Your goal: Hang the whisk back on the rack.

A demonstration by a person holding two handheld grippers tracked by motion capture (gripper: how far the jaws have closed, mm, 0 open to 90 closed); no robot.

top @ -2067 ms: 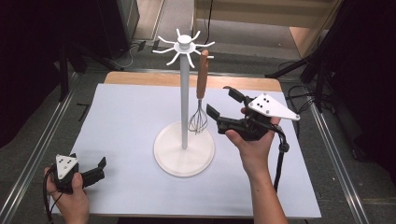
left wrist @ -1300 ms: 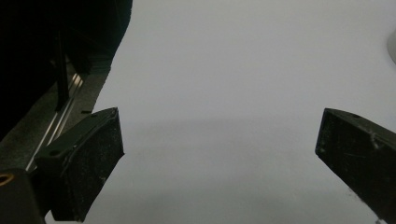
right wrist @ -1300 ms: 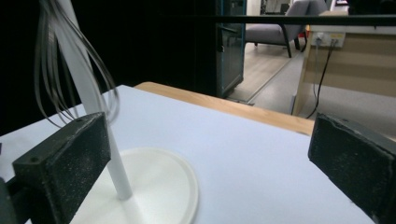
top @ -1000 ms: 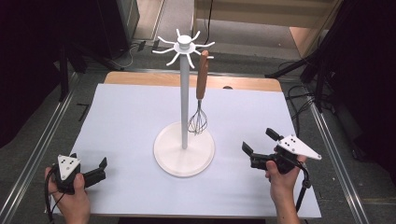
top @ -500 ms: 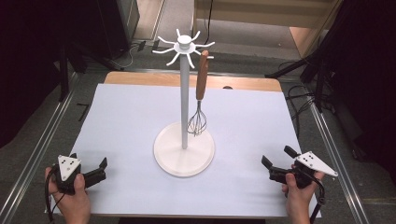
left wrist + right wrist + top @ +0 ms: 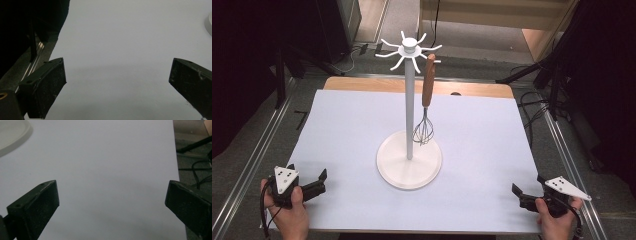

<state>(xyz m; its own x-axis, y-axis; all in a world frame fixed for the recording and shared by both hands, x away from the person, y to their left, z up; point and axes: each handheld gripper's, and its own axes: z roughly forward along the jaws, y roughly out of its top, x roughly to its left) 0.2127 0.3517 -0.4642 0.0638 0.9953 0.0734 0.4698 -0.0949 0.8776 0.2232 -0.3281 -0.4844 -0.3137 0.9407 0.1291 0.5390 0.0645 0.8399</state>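
Note:
A white rack [image 6: 409,100] with hooked arms at its top stands on a round base [image 6: 409,167] at the middle of the table. From one hook hangs a whisk [image 6: 426,110] with a brown wooden handle, its wire head just above the base. My left gripper [image 6: 314,182] rests open at the table's near left corner, nothing between its jaws. At the near right corner my right gripper [image 6: 524,192] is open and empty too. The left gripper view has the base's rim [image 6: 209,23] at far right; the right gripper view has the base's rim [image 6: 15,135] at top left.
A white sheet [image 6: 352,130] covers the table, with a wooden strip [image 6: 362,84] at the far edge. Metal rails [image 6: 257,160] run along both sides. Cables [image 6: 537,107] lie on the floor to the right, and dark stands rise at the back.
My right gripper has drawn back from the hung whisk to the near right corner, open. The left gripper has stayed put.

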